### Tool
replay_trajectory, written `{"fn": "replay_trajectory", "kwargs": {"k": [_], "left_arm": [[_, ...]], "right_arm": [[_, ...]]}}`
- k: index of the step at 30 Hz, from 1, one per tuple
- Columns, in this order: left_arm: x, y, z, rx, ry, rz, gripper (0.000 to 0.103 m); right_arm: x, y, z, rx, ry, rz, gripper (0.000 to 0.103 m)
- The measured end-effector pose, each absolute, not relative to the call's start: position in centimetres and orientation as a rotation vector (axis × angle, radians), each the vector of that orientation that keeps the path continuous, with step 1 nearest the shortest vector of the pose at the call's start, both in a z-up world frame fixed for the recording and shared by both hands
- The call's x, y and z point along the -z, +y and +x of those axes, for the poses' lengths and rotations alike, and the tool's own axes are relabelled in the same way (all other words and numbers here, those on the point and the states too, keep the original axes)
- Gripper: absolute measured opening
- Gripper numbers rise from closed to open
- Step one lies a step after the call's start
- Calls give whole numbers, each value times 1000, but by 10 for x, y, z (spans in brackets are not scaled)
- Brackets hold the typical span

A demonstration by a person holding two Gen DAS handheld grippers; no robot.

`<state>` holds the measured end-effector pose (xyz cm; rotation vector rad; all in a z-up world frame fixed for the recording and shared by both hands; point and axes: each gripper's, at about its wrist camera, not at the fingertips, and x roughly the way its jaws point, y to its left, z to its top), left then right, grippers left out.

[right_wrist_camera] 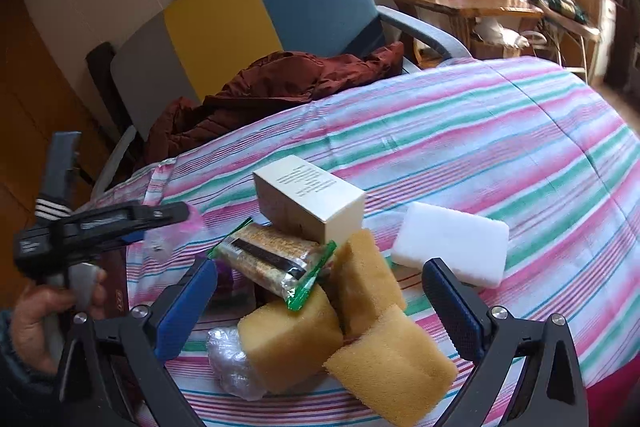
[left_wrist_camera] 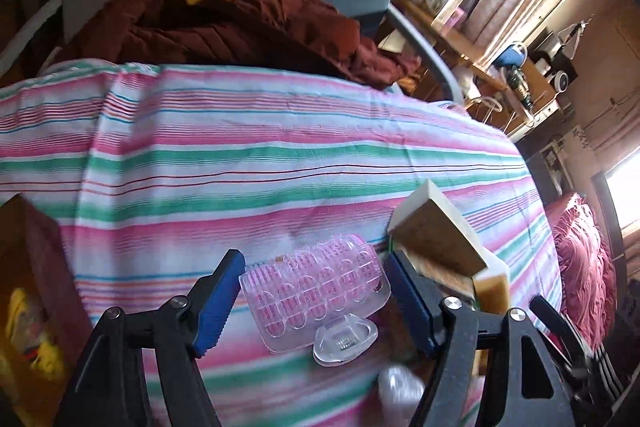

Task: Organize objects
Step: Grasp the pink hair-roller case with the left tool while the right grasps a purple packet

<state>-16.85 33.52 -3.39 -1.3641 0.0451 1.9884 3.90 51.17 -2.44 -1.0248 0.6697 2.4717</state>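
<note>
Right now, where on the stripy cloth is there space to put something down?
Plenty of bare striped cloth beyond the white sponge, toward the red jacket. It's crowded near the grippers, where yellow sponges, white box and snack packet pile together.

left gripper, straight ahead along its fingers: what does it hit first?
Most likely the clear pink blister pack, lying between the open jaws of the left gripper on the striped cloth. Depth is unclear.
</note>
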Motion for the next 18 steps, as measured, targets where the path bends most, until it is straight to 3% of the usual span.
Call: {"fn": "replay_trajectory", "kwargs": {"k": [5, 11, 18], "left_arm": [[15, 303, -151, -2018, 32, -1293, 74], [-3, 262, -134, -2031, -10, -1240, 74], [-13, 217, -119, -2065, -58, -1203, 74]], "right_arm": [[20, 481, 27, -2622, 565, -1073, 102], [29, 446, -1, -2709, 508, -1231, 74], [54, 416, -59, -2682, 365, -1440, 66]]}}
